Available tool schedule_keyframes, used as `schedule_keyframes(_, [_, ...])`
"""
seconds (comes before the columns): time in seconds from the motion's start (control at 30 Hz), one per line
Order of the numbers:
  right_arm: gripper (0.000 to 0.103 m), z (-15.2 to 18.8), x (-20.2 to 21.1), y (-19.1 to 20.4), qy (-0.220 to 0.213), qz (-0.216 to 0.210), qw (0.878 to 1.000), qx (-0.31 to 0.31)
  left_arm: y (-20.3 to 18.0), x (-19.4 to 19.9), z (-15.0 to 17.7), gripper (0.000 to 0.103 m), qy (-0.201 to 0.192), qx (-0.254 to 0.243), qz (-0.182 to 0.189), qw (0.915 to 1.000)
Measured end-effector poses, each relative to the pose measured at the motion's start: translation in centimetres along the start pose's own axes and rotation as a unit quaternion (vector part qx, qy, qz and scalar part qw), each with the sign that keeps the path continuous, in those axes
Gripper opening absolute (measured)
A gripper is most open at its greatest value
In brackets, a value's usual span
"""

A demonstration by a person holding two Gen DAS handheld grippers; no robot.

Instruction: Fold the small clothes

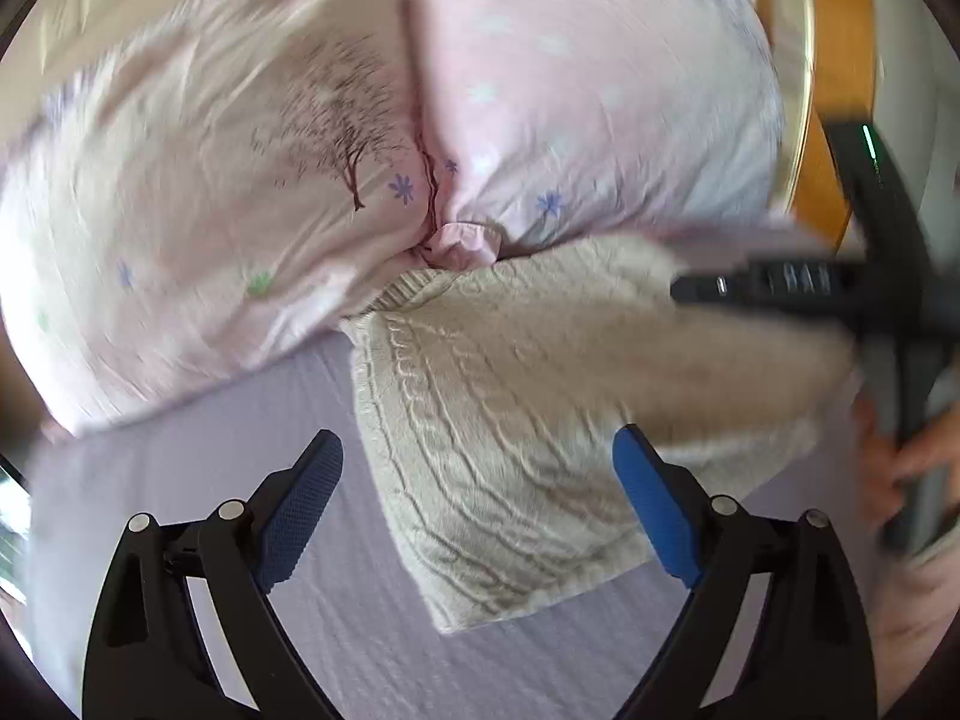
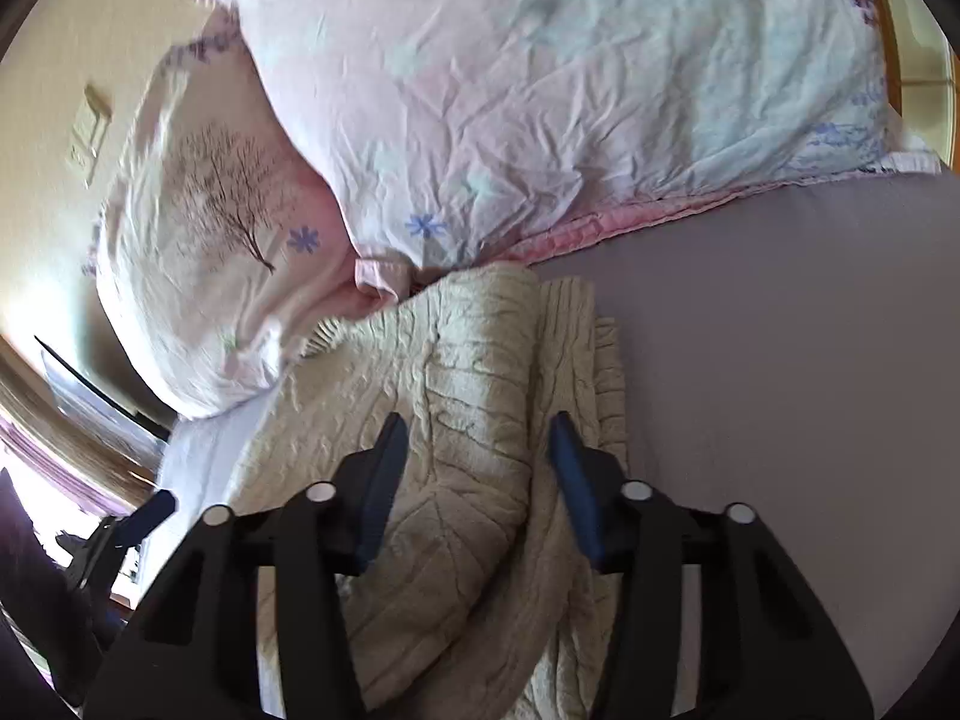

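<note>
Right wrist — tongs (image 2: 477,456) parted; sweater (image 2: 456,420) beneath

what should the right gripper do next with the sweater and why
Probably lower and close on the raised fold. The right gripper is open, straddling a hump of the cream sweater; the left gripper is open too, holding nothing.

The sweater (image 1: 516,414) is cream with a raised cable-knit pattern. The sheet (image 1: 240,480) under it is pale lilac. Both pillows (image 2: 540,90) are light pink, printed with blue and green flowers, and one carries a dark brown bare tree (image 1: 348,138). The fingers' pads (image 1: 654,504) are blue on black frames.
</note>
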State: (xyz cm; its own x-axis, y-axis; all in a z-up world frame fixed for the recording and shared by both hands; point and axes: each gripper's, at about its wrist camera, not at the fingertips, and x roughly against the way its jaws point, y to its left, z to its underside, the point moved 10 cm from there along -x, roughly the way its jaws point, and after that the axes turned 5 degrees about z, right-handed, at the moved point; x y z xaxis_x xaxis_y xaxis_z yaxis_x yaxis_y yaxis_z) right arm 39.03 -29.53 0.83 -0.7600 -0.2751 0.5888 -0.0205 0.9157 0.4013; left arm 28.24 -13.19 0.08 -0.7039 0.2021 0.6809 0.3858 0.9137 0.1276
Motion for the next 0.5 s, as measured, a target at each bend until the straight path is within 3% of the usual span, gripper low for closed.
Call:
schedule_keyframes(0.07, [0.008, 0.1, -0.5, 0.2, -0.008, 0.02, 1.0, 0.018, -1.4, -0.6, 0.3, 0.094, -0.003, -0.045, -0.036, 0.9983])
schedule_keyframes(0.2, [0.007, -1.2, 0.0, -2.8, -0.035, 0.033, 0.998, -0.051, -3.8, -2.5, -0.6, 0.097, -0.005, -0.056, -0.038, 0.9977])
schedule_keyframes(0.33, [0.012, -1.2, -0.1, -3.5, -0.024, 0.044, 0.997, -0.056, -3.6, -3.3, 0.3, 0.099, 0.001, 0.0, -0.014, 0.9999])
schedule_keyframes(0.37, [0.024, -1.2, 0.9, -3.3, -0.03, 0.054, 0.996, -0.058, -3.2, -3.6, 0.6, 0.099, 0.008, 0.022, -0.005, 0.9997])
schedule_keyframes(0.4, [0.05, -1.2, 2.0, -3.0, -0.038, 0.053, 0.996, -0.059, -3.0, -3.7, 0.8, 0.099, 0.01, 0.033, -0.002, 0.9994])
schedule_keyframes(0.47, [0.09, -0.9, 4.0, -2.4, -0.064, 0.035, 0.996, -0.055, -2.4, -3.6, 1.3, 0.099, 0.007, 0.047, -0.001, 0.9989])
schedule_keyframes(0.5, [0.09, -0.2, 5.4, -2.1, -0.078, 0.032, 0.996, -0.041, -2.0, -3.8, 1.4, 0.099, 0.004, 0.052, -0.004, 0.9987])
